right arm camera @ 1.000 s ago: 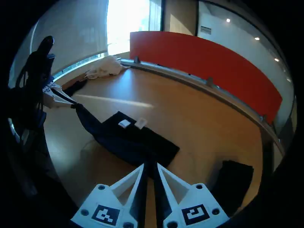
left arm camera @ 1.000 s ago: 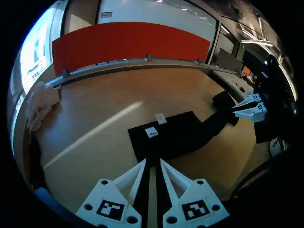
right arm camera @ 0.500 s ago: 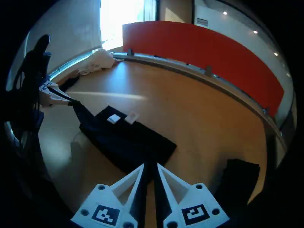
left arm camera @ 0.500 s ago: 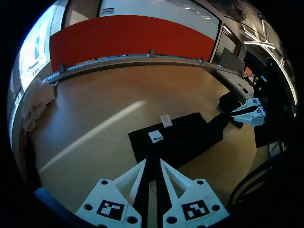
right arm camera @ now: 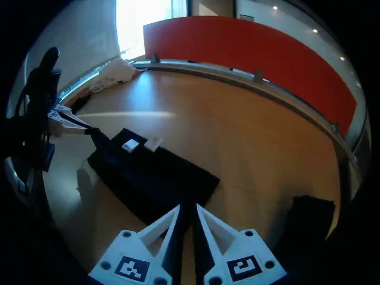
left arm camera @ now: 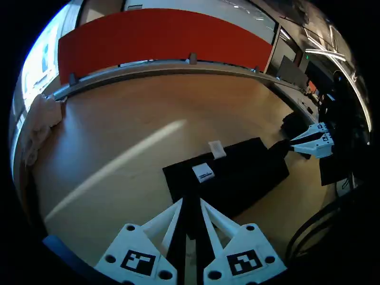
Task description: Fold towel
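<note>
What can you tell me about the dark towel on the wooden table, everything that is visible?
The towel is black or very dark blue soft cloth, and it seems folded into a rough rectangle. Two small white tags sit on its top. It lies mostly flat on the wooden table. The left gripper and the right gripper each pinch one corner in shut jaws, raising that edge slightly.

Left gripper view: cam sits behind left gripper (left arm camera: 191, 203), looks fwd + down along its fingers over wood table (left arm camera: 118, 128) to red partition (left arm camera: 156, 35); towel (left arm camera: 242, 173) close in front. Right gripper view: same setup behind right gripper (right arm camera: 187, 207), from towel's other end. Shared: towel, table, partition, pale cloth pile (left arm camera: 40, 116); each cam sees other gripper farther off at towel's edge.
</note>
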